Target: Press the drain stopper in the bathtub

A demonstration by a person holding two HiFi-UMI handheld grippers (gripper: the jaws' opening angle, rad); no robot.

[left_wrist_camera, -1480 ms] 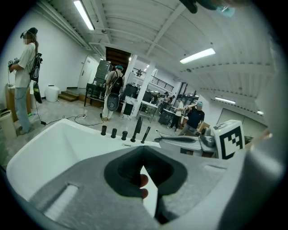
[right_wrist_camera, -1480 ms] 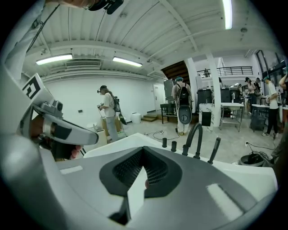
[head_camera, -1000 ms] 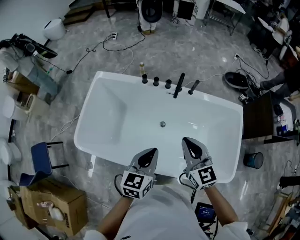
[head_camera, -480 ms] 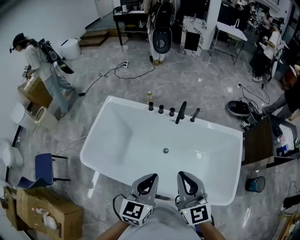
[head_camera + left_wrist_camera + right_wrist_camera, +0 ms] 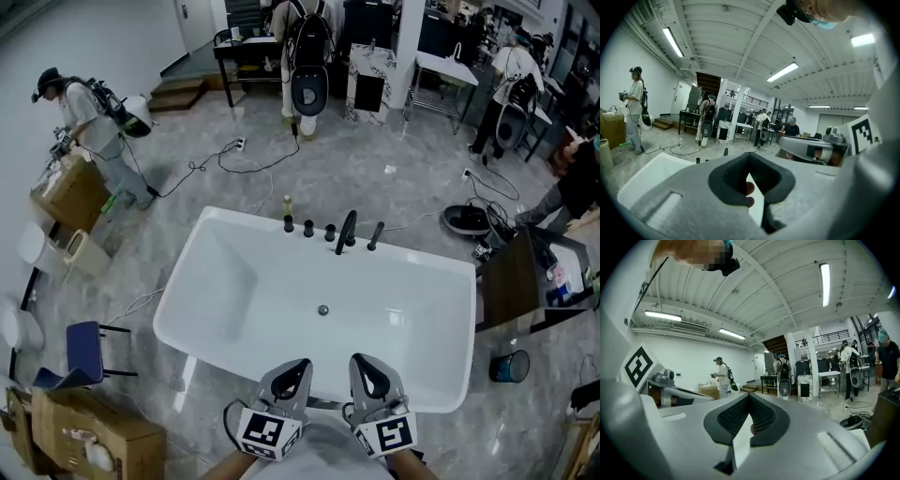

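The white bathtub (image 5: 244, 291) fills the middle of the head view. Its small round metal drain stopper (image 5: 323, 309) sits in the tub floor, near the centre. My left gripper (image 5: 296, 367) and right gripper (image 5: 362, 364) are side by side at the near rim, both short of the stopper and pointing toward it. Both are shut with nothing held. In the left gripper view the left gripper (image 5: 749, 157) has its jaws meeting above the tub (image 5: 651, 176). The right gripper (image 5: 750, 398) looks out level over the room, and the stopper is not seen in either gripper view.
A black faucet (image 5: 345, 232) and knobs (image 5: 307, 228) line the tub's far rim, with a small bottle (image 5: 287, 204). A blue chair (image 5: 80, 347) and cardboard box (image 5: 80, 436) stand left, a dark cabinet (image 5: 511, 281) and blue bucket (image 5: 511, 366) right. A person (image 5: 89, 122) works at far left.
The head view has tilted up, showing more of the room. Both grippers have drawn back from over the tub floor to its near rim and come closer together.
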